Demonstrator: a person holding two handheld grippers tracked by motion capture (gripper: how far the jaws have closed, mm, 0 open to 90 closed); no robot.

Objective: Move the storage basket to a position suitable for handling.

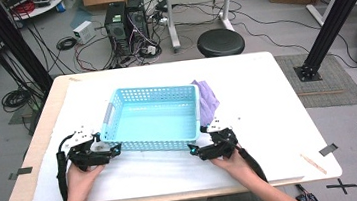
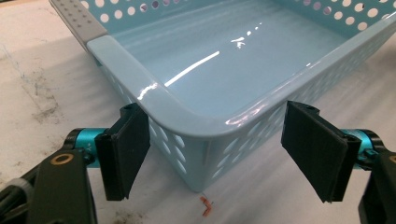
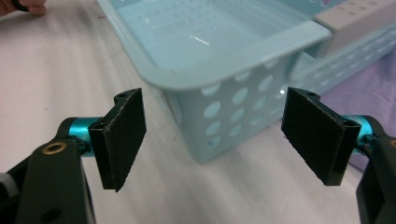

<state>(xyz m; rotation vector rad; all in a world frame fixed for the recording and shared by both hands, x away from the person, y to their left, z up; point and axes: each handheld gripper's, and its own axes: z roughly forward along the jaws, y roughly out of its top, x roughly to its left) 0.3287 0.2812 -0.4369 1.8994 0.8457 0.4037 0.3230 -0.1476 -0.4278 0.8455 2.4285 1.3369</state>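
Observation:
A light blue perforated basket (image 1: 156,144) with grey handles stands empty in the middle of the white table top. A purple cloth (image 1: 209,97) lies against its right side, partly hidden by the wall. My left gripper (image 1: 114,149) sits at the basket's near left corner. In the left gripper view that gripper (image 2: 219,154) is open, with the basket's corner rim (image 2: 154,100) between the pads and untouched. My right gripper (image 1: 195,151) is at the near right corner. In the right gripper view it (image 3: 219,140) stands open just short of the basket corner (image 3: 224,77), beside the cloth (image 3: 369,93).
A thin wooden stick (image 1: 313,163) lies near the table's front right edge. A tiny orange scrap (image 2: 205,205) lies by the basket's corner. Beyond the table stand a black stool (image 1: 220,42), computer towers (image 1: 126,25) with cables, and black frame posts.

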